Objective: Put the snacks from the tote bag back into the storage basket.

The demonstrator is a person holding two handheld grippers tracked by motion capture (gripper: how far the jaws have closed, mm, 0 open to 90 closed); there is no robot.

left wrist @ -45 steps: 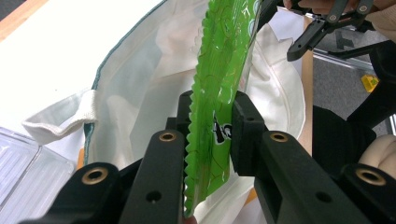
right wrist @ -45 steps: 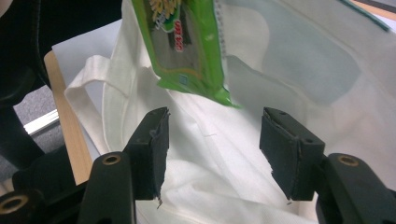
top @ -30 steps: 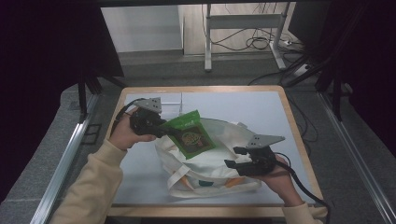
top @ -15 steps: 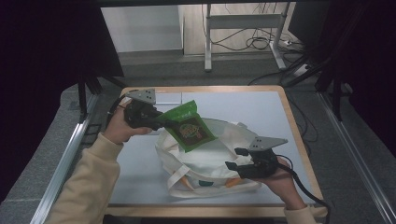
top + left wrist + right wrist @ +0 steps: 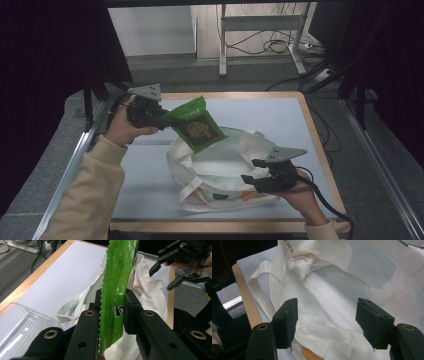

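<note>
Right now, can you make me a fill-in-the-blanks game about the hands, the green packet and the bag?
1. The left gripper is clamped on a ____ snack packet.
2. The packet is held above a white cloth ____ lying on the table.
3. The right gripper has its jaws ____, with nothing pinched between them.
4. Beside the left gripper lies a clear ____ tray.

Missing words: green; bag; open; plastic

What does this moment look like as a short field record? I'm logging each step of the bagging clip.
left hand-held gripper: shut on flat glossy green snack pouch, held up over the bag
right hand-held gripper: jaws apart over the bag's cloth, just been opening, pads clear of it
white cloth tote bag: lying on table, mouth open
pale blue tabletop with wooden rim: under bag
</note>
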